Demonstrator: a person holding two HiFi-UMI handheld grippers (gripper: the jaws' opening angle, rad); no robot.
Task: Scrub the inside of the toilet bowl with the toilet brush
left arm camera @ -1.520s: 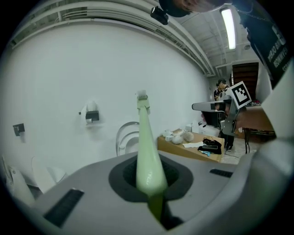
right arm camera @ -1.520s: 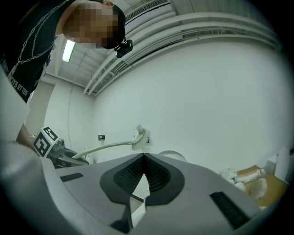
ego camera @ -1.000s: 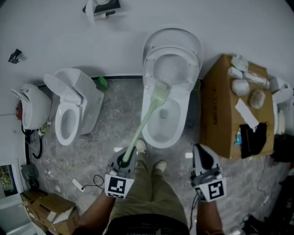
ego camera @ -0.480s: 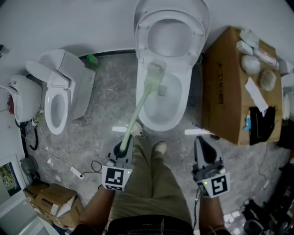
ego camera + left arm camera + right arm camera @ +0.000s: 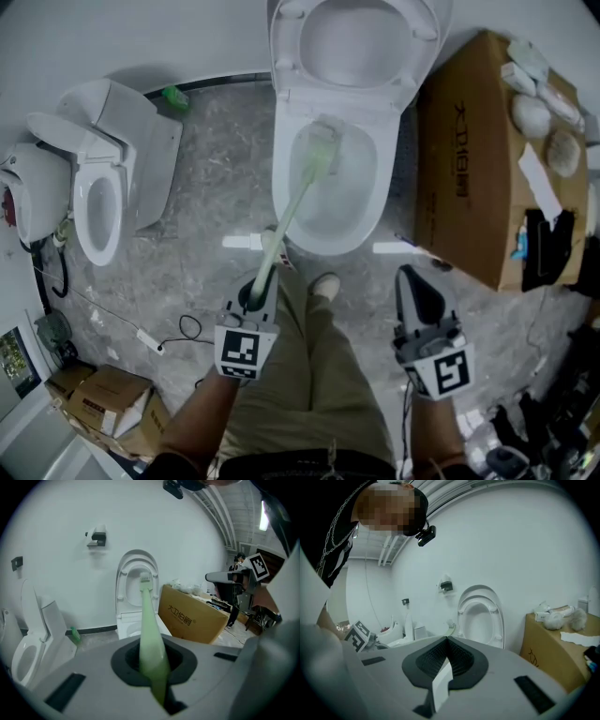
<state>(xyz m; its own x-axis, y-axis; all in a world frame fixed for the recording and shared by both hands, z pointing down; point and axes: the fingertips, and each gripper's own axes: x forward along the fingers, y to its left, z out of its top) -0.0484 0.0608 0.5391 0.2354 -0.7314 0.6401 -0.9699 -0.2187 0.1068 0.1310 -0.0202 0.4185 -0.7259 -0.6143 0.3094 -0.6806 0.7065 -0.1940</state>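
Observation:
A white toilet stands at the top middle of the head view, lid and seat raised. A pale green toilet brush slants from my left gripper up into the bowl, its head at the bowl's back left. The left gripper is shut on the brush handle, and the brush head shows in front of the toilet. My right gripper hangs shut and empty to the right of the person's legs, apart from the toilet. Its jaws are pressed together.
A smaller white toilet stands at left, a green bottle behind it. A large cardboard box with small items on top flanks the toilet's right. A cable and cardboard boxes lie at lower left. The person's shoe is near the bowl's front.
The head view has shifted, so the toilet sits higher in the frame. The brush head has come from the bowl's back rim to inside the bowl. The right gripper stays shut and empty.

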